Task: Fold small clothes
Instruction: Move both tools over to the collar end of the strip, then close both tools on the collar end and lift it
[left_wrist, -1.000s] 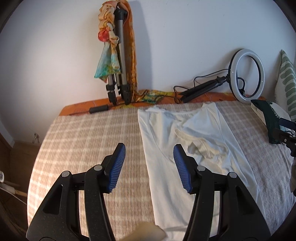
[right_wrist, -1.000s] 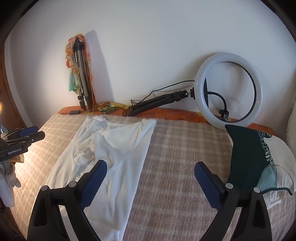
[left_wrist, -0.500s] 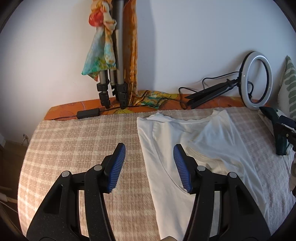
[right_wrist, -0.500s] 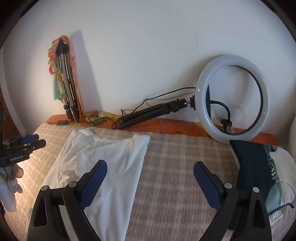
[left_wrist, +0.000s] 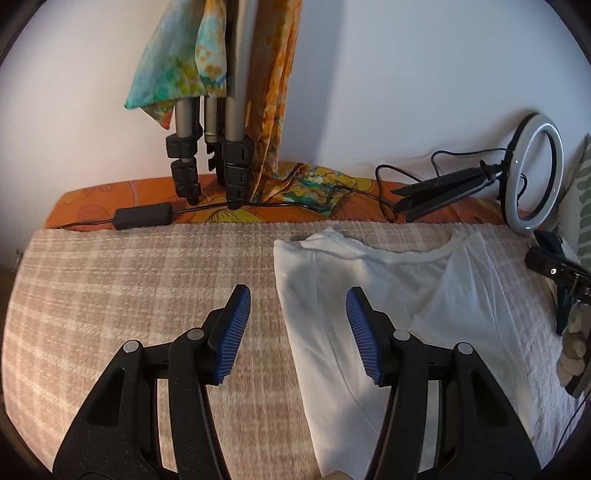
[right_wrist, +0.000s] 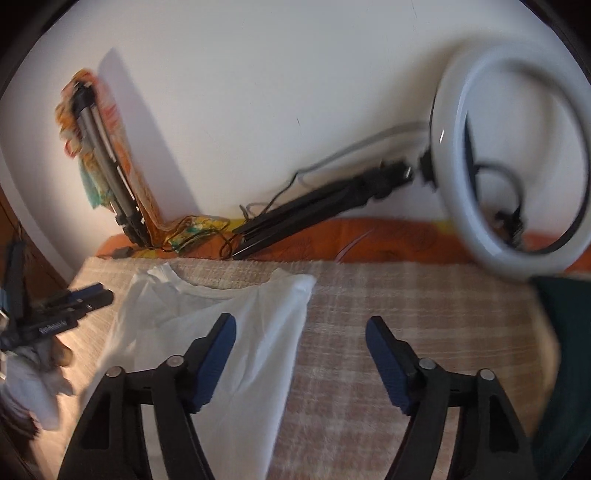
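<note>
A white T-shirt (left_wrist: 388, 302) lies partly folded lengthwise on the checked beige bedspread (left_wrist: 147, 280). It also shows in the right wrist view (right_wrist: 258, 332). My left gripper (left_wrist: 298, 306) is open and empty, above the shirt's left edge near the collar end. My right gripper (right_wrist: 301, 332) is open and empty, above the shirt's right edge near its top corner. The left gripper shows at the left in the right wrist view (right_wrist: 62, 306), and the right gripper at the right edge in the left wrist view (left_wrist: 557, 269).
A tripod (left_wrist: 218, 147) draped with a colourful scarf (left_wrist: 177, 66) leans on the wall at the back. A ring light (right_wrist: 509, 166) on a black stand (right_wrist: 325, 206) lies along the orange bed edge (left_wrist: 332, 206). A dark green garment (right_wrist: 561, 350) lies at the right.
Both grippers have moved forward toward the far, collar end of the shirt and the wall. Both stayed open and empty. The shirt has not moved.
</note>
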